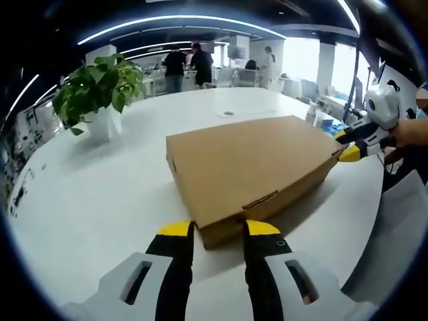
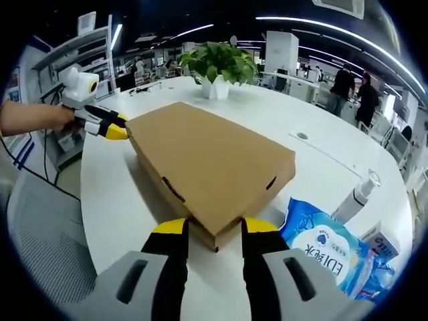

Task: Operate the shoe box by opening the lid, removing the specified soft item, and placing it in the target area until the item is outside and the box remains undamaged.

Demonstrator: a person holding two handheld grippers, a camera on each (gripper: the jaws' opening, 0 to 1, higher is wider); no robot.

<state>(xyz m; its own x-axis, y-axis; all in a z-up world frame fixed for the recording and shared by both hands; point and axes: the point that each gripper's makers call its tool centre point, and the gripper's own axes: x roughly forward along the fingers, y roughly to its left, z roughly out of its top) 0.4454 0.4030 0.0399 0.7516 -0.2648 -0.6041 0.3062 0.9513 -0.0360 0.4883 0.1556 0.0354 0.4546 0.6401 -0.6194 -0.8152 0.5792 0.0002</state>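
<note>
Left gripper view: shoe box [image 1: 257, 167] lid down, flat on white table [image 1: 100, 200], one corner between my left gripper [image 1: 219, 231] fingers, spread. Right gripper [image 2: 212, 227] fingers, also spread, straddle the opposite corner. Right of them lies a blue wipes pack [image 2: 328, 251]; beyond, potted plant [image 2: 217, 67].
</note>
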